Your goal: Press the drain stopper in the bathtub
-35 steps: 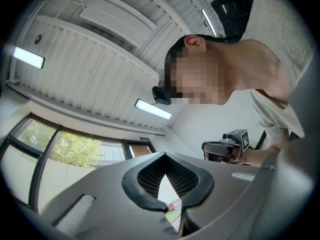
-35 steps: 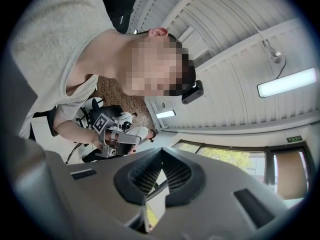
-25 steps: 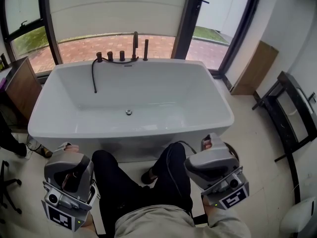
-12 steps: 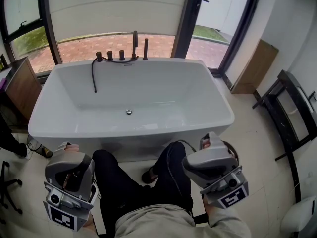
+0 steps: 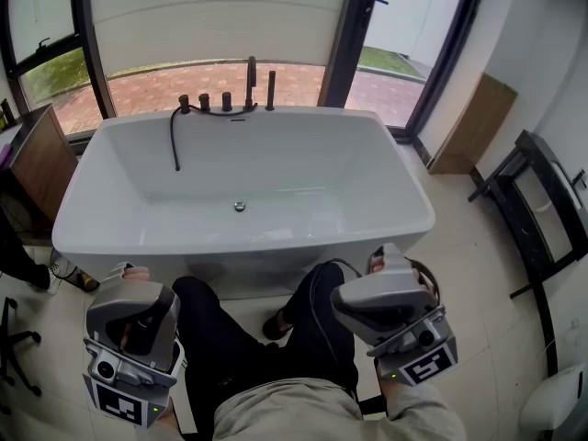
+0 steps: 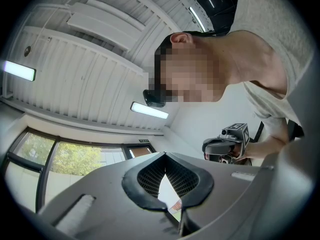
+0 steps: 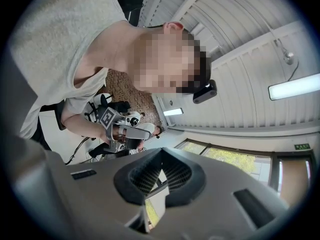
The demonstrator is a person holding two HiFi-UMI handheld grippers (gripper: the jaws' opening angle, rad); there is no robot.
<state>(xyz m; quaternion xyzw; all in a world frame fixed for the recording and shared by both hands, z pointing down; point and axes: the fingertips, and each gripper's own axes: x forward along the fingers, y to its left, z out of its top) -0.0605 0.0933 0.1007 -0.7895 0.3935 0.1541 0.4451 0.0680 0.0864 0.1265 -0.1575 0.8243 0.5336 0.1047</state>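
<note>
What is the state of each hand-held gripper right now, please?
Left hand-held gripper: closed, holding nothing.
Right hand-held gripper: closed, holding nothing.

No word or number can be read anywhere. The left cube (image 5: 122, 402) and right cube (image 5: 424, 369) carry only black-and-white square marker patterns, without letters. A small green sign (image 7: 301, 145) on the wall above the window, in the right gripper view, is too small to read.
</note>
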